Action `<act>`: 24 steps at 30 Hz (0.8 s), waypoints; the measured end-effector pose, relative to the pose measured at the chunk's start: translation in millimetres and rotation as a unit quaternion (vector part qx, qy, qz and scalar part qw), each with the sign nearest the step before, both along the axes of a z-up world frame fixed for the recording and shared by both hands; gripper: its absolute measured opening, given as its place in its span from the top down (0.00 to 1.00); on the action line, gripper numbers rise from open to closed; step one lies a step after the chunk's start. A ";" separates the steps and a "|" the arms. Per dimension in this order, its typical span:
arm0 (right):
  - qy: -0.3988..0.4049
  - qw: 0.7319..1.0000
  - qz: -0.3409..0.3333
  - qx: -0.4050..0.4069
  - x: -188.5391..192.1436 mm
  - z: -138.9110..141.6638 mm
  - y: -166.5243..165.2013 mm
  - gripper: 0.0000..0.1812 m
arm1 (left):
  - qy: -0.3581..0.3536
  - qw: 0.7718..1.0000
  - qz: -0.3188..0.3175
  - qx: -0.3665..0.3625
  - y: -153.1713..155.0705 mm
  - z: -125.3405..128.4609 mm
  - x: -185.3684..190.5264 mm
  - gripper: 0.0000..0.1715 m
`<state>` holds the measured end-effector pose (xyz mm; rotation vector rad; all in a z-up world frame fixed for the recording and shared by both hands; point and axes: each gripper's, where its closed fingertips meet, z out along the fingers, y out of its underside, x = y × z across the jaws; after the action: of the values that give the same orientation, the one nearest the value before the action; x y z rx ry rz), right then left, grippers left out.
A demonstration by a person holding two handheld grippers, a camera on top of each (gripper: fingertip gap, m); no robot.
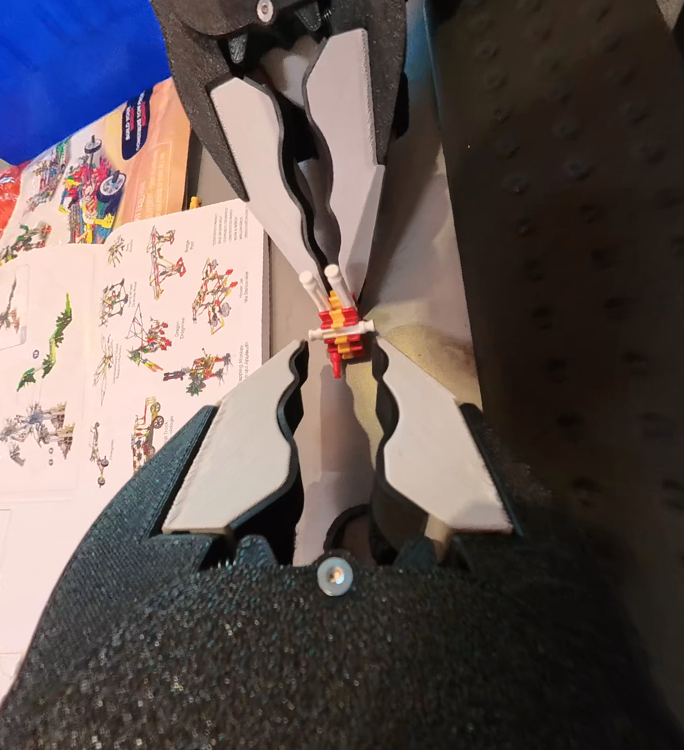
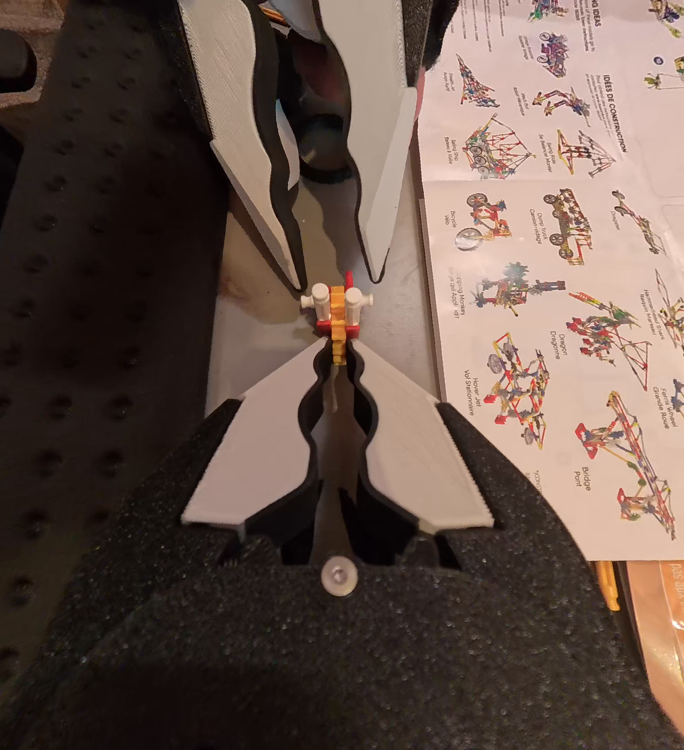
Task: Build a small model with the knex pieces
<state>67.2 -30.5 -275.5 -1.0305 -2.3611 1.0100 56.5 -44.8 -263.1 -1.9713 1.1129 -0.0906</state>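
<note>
Red-and-yellow toy piece (image 2: 338,320) with white rods | right gripper (image 2: 337,345) is pinching its near end, jaws nearly closed | left gripper (image 1: 340,345) is gaping around the far end, gripping nothing | instruction sheet (image 2: 575,284) is lying to the right.

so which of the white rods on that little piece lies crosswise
The thin white rod running sideways through the red and yellow piece; the two thicker white rods stand side by side.
</note>
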 end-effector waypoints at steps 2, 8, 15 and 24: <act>0.001 1.000 0.000 0.002 -0.3 0.0 -0.6 0.97 | -0.002 1.000 0.013 -0.007 1.8 -2.3 -1.5 0.84; 0.003 1.000 0.001 0.005 -0.9 -0.4 -1.8 0.96 | -0.022 0.999 0.019 -0.031 0.1 -5.9 1.8 0.84; 0.021 1.000 0.007 0.022 -1.1 -0.2 -3.3 0.97 | -0.007 0.999 0.031 -0.020 0.5 -8.1 1.1 0.87; 0.035 0.999 0.015 0.034 1.5 0.5 -5.1 0.96 | 0.006 1.000 0.030 -0.006 -1.9 -10.5 2.6 0.87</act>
<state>68.7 -35.6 -275.0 -0.9227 -2.3444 0.9538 59.1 -46.7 -273.7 -2.0170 1.0630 -0.0537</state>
